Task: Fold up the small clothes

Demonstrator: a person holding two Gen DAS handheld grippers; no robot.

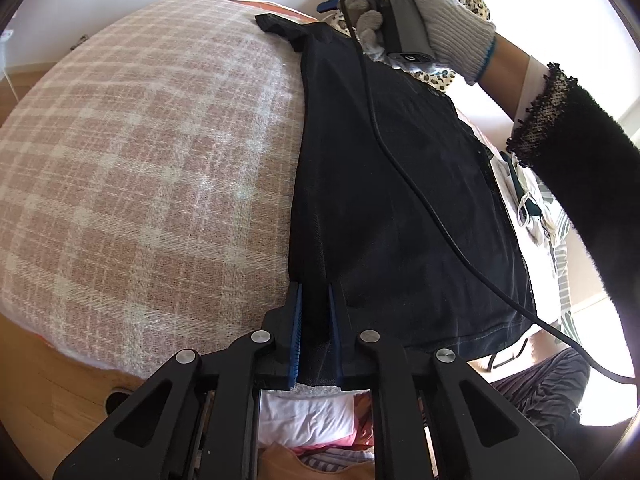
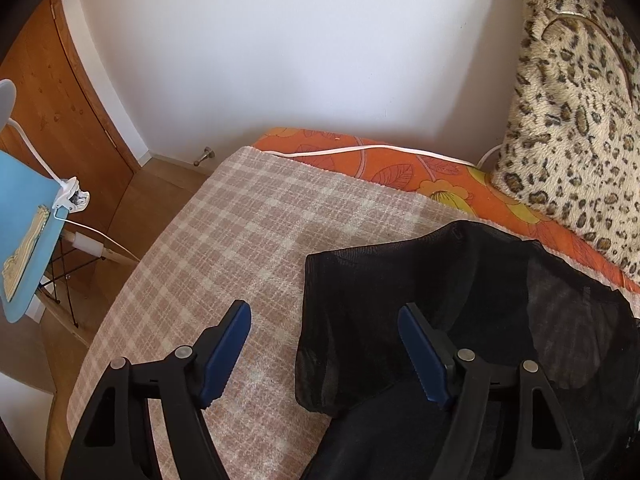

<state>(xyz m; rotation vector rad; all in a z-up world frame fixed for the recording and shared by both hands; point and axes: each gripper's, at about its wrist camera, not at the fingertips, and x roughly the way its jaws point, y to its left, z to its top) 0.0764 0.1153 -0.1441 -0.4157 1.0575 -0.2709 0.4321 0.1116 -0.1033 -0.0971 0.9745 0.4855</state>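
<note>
Garment [image 1: 400, 208] first: a black mesh top, lying flat on the pink-and-cream checked blanket [image 1: 140, 152] over the bed, w/ its long left edge running away from you toward the wall. Leopard-print throw [image 2: 572, 120] sits beyond its far end, and a pile of other clothes [image 1: 536, 208] lies just to the right.

Your left gripper [image 1: 314, 332] is at the near hem corner, jaws nearly together and pinching a bunch of the black fabric between the blue pads [image 1: 296, 328], so that corner looks secured. Right gripper [image 2: 324, 356] hangs over the far end, near the sleeve [image 2: 344, 332]; jaws wide apart, nothing between them but blanket and the sleeve edge, no contact that I can see. In the left view your gloved right hand [image 1: 432, 12] shows up above that far end, cable [image 1: 400, 160] trailing across the cloth.

Step in hand, imo: taking hold of both ends of the left side to fold it over lengthwise. Next you'd need to lower the right one onto the sleeve/shoulder edge and close on it. Get fabric only, not blanket. Then lift both ends together & keep the edge taut. Mesh is thin and slippy, so bite deep.
</note>
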